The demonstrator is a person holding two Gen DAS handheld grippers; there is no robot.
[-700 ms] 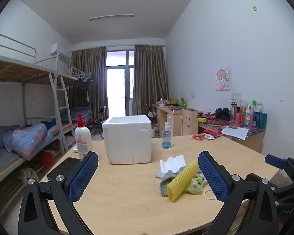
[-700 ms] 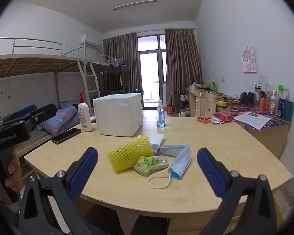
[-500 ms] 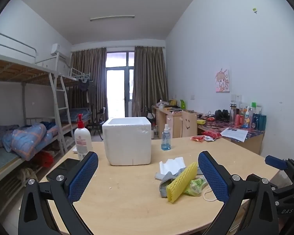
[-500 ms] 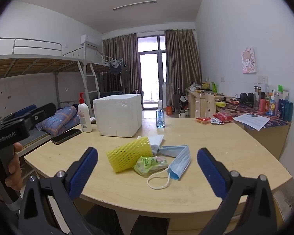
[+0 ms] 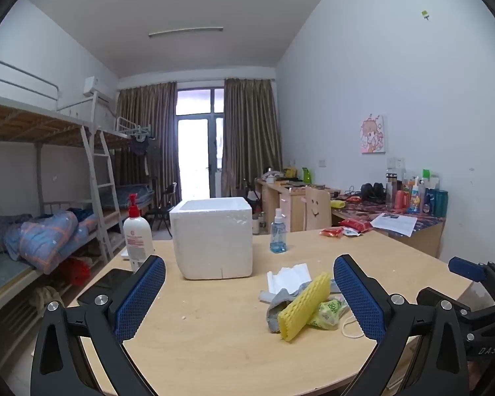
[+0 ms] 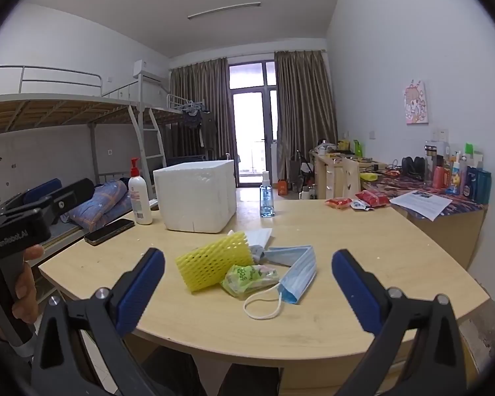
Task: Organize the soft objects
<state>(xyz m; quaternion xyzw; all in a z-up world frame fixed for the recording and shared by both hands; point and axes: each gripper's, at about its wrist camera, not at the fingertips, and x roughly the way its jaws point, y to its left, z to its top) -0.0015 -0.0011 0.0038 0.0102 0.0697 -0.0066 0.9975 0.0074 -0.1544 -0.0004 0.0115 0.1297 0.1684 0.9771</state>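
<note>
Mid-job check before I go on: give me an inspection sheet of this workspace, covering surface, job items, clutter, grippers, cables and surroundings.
Surface: wooden table, curved front edge, a few white crumbs.
Job's things: yellow foam net sleeve, green packet, blue face mask, grey cloth and white folded paper lie in one touching pile; open white foam box stands behind it.
Clutter: lotion pump bottle, phone, blue spray bottle, red snack packets.
Grippers: left gripper and right gripper open, nothing between the pads, both short of the pile.
Cables: nothing seen on the table.
Surroundings: bunk bed at left, cluttered desk at right, curtained door behind.
</note>
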